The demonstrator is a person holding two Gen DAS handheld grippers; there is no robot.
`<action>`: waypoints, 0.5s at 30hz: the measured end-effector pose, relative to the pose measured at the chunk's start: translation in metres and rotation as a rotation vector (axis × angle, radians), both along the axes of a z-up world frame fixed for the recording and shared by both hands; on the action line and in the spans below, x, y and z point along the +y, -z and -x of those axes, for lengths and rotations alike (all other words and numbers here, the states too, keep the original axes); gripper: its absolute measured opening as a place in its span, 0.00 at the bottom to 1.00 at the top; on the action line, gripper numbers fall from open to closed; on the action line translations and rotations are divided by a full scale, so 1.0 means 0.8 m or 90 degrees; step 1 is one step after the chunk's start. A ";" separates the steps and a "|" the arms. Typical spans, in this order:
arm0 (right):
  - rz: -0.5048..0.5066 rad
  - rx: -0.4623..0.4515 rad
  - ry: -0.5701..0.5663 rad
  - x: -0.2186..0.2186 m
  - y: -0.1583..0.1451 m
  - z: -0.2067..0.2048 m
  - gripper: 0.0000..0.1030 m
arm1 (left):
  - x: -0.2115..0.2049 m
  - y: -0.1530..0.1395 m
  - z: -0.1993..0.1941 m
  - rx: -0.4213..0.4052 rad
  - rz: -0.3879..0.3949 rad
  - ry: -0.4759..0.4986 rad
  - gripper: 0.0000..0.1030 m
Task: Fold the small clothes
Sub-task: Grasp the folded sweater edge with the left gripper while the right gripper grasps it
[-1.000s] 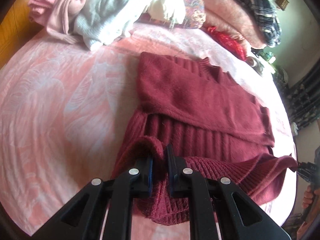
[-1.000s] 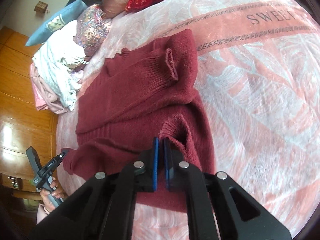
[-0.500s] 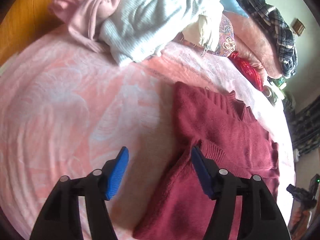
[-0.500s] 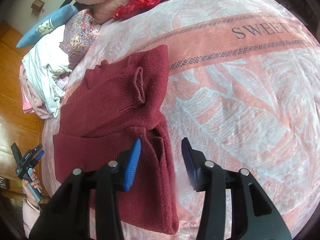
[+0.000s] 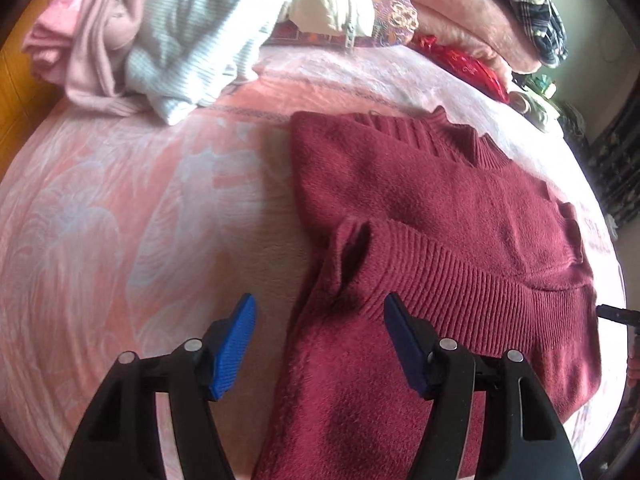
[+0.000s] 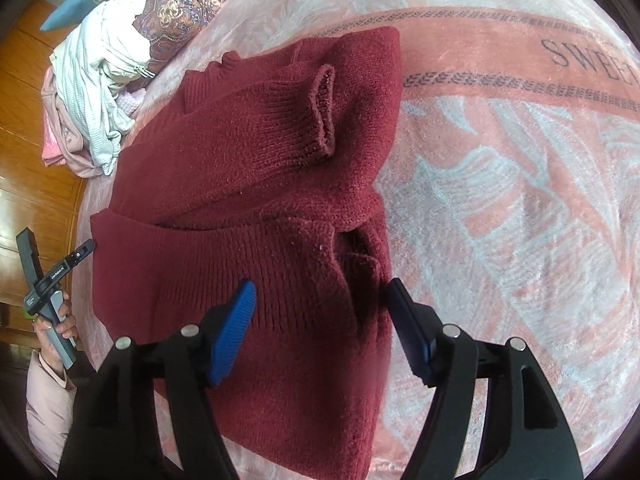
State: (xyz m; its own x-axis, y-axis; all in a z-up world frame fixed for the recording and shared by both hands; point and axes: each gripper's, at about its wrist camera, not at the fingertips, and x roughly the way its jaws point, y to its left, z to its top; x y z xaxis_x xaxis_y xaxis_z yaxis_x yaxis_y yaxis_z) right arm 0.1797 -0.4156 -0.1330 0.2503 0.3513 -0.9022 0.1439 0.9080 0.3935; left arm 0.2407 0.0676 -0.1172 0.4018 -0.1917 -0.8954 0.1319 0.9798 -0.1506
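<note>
The left gripper [image 5: 318, 324] is standing with its blue pads [image 5: 234, 346] wide apart, nothing pressed between them; its jaws have just been opening, and the ribbed hem corner they were pinching a second ago is now lying free on the sweater. The right gripper [image 6: 320, 320] is in the same state: its pads [image 6: 232, 330] are spread, the right jaws have just been opening as well, and the knit under them is touching neither pad.

Outward from the fingers, the maroon knit sweater [image 5: 440, 216] is lying flat on the pink floral blanket [image 5: 120, 220]. Its ribbed bottom hem [image 5: 460, 276], which was being held up off the blanket a second ago, is now resting across the middle of the garment, just below the folded-in sleeve whose cuff [image 6: 324, 112] is lying open on top. The collar [image 5: 476, 148] is pointing toward the far pile of unfolded clothes [image 5: 168, 28] and pillows [image 6: 176, 8] at the head of the bed. In the right wrist view, the person's other hand [image 6: 54, 320] is showing at the left edge, holding the left tool's handle.

Judging from this, the bottom-up fold is now laid and released, so the sweater is about halved in length. What is likely remaining is smoothing it or making one more fold before setting it aside.
</note>
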 end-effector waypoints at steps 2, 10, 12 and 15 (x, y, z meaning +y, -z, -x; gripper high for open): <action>0.009 0.005 -0.011 0.003 0.005 -0.004 0.67 | -0.008 0.006 -0.002 0.009 0.000 0.014 0.65; -0.002 -0.029 -0.057 0.005 -0.007 -0.007 0.06 | -0.027 0.024 -0.004 0.046 0.006 0.046 0.17; -0.010 -0.057 -0.069 0.004 -0.022 -0.005 0.05 | -0.027 0.015 0.000 0.031 0.012 0.049 0.13; -0.033 -0.091 -0.077 0.001 -0.041 -0.002 0.05 | -0.027 -0.004 0.006 -0.003 0.032 0.064 0.12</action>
State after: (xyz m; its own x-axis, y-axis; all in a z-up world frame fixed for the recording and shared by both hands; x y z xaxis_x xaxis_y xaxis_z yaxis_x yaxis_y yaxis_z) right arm 0.1817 -0.4144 -0.1000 0.3282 0.4314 -0.8403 -0.0264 0.8934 0.4484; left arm 0.2360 0.0457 -0.1138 0.3833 -0.2756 -0.8816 0.2295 0.9529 -0.1981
